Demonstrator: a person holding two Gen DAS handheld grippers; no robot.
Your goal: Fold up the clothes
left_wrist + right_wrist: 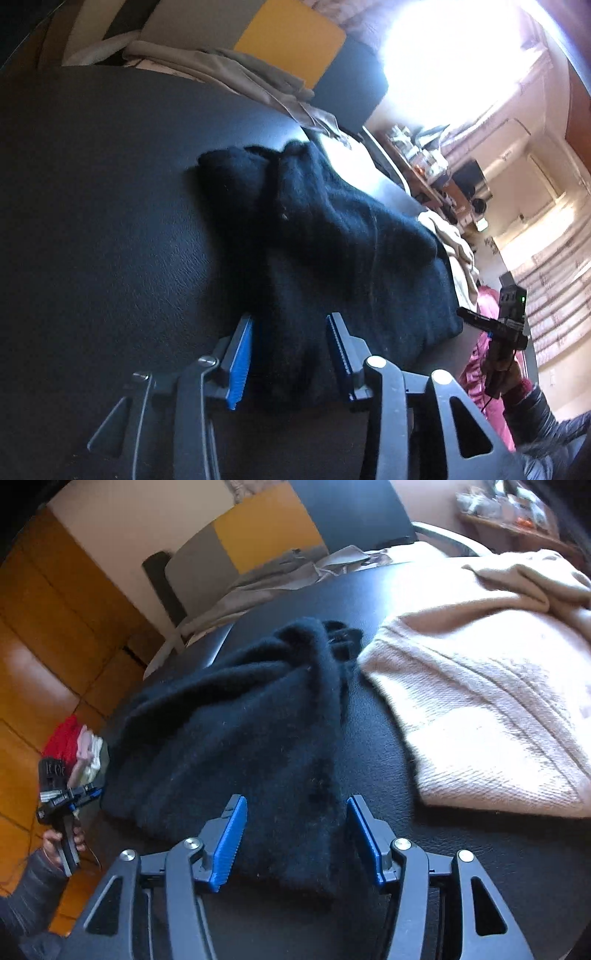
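Right wrist view, black sweater, fuzzy, rumpled

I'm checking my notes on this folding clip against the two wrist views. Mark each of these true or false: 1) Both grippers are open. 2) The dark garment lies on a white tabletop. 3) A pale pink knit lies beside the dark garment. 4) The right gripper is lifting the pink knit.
1) True: the left gripper and right gripper both stand open, pads clear of the cloth.
2) False: the dark garment lies on a black, leather-like surface.
3) True: the pale pink knit lies just beside it.
4) False: the right gripper holds nothing; the dark garment's edge lies between its open jaws.
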